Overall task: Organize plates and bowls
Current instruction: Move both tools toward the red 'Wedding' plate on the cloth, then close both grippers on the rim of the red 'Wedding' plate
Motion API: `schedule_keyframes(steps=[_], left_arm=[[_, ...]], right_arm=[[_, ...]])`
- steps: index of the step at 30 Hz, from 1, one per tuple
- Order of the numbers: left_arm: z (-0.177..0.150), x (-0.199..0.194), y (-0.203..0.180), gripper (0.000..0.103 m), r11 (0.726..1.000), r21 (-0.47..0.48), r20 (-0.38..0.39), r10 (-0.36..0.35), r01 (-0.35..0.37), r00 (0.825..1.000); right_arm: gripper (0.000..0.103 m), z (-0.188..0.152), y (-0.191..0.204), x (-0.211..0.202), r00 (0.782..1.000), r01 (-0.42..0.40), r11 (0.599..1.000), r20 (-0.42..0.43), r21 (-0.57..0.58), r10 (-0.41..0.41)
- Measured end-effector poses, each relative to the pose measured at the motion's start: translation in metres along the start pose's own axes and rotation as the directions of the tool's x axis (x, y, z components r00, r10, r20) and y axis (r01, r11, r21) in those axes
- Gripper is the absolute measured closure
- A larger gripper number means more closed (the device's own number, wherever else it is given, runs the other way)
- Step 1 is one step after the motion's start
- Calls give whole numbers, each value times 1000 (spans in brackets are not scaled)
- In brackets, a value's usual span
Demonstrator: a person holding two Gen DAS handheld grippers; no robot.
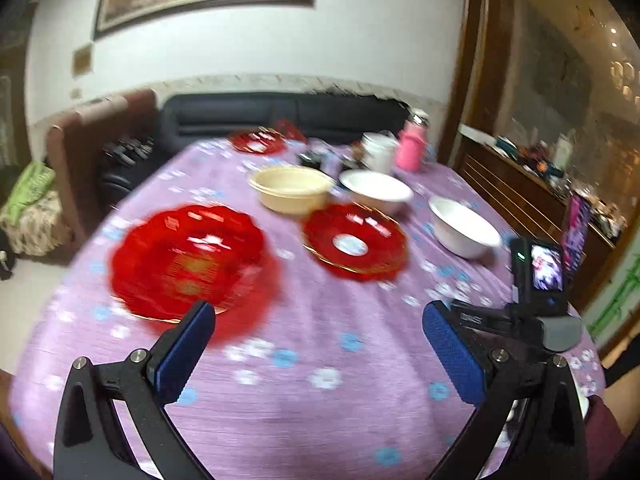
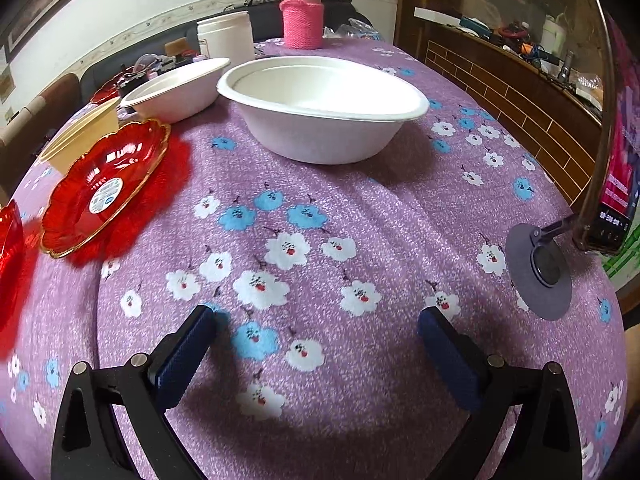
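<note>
Right gripper (image 2: 316, 332) gapes wide and empty low in frame; the white bowl (image 2: 322, 110) sits well beyond, upper centre. Left gripper (image 1: 318, 328) is equally spread, holding nothing, a red plate (image 1: 188, 258) just past its left finger (blurred). Only the left view shows the far red plate (image 1: 258, 141).

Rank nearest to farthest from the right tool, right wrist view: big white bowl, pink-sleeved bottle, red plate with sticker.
From the right tool:
1. Red plate with sticker, left.
2. Big white bowl, ahead, centre.
3. Pink-sleeved bottle, far edge, behind the bowl.
</note>
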State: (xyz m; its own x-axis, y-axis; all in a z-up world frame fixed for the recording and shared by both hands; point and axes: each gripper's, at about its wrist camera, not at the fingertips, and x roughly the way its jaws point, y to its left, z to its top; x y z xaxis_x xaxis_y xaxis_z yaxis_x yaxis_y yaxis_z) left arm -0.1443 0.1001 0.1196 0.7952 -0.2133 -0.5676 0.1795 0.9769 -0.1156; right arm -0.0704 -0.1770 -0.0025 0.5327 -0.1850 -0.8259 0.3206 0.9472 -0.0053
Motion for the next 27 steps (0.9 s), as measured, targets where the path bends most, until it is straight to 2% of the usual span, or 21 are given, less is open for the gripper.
schedule_keyframes(steps=[3, 6, 9, 13, 16, 19, 22, 25, 27], left_arm=[[4, -11, 26, 0, 999, -14, 6, 36, -35, 999], [4, -29, 54, 0, 997, -46, 40, 65, -63, 997], [8, -47, 81, 0, 993, -60, 86, 106, -101, 991], [9, -63, 116, 0, 984, -61, 168, 176, -168, 970], [13, -59, 137, 0, 976, -102, 156, 205, -191, 966], [11, -61, 149, 0, 970, -140, 171, 222, -200, 960], [9, -67, 153, 0, 966, -152, 189, 237, -210, 953], [7, -73, 161, 0, 961, -164, 193, 255, -225, 947], [9, -70, 172, 0, 955, -186, 167, 261, -230, 951]], right_arm=[[3, -4, 5, -13, 997, 15, 1000, 73, -19, -14], [3, -13, 14, -32, 985, 41, 998, 167, -50, -32], [3, -20, 27, -48, 975, 29, 996, 221, -85, -10], [2, -30, 43, -83, 940, 24, 993, 340, -112, 16], [2, -37, 45, -111, 914, -35, 993, 398, -114, 78], [2, -39, 45, -138, 880, -31, 991, 466, -129, 88], [2, -35, 56, -153, 868, -55, 983, 478, -173, 133], [2, -30, 75, -156, 870, -139, 966, 439, -218, 224], [2, -29, 91, -153, 872, -232, 940, 376, -250, 315]])
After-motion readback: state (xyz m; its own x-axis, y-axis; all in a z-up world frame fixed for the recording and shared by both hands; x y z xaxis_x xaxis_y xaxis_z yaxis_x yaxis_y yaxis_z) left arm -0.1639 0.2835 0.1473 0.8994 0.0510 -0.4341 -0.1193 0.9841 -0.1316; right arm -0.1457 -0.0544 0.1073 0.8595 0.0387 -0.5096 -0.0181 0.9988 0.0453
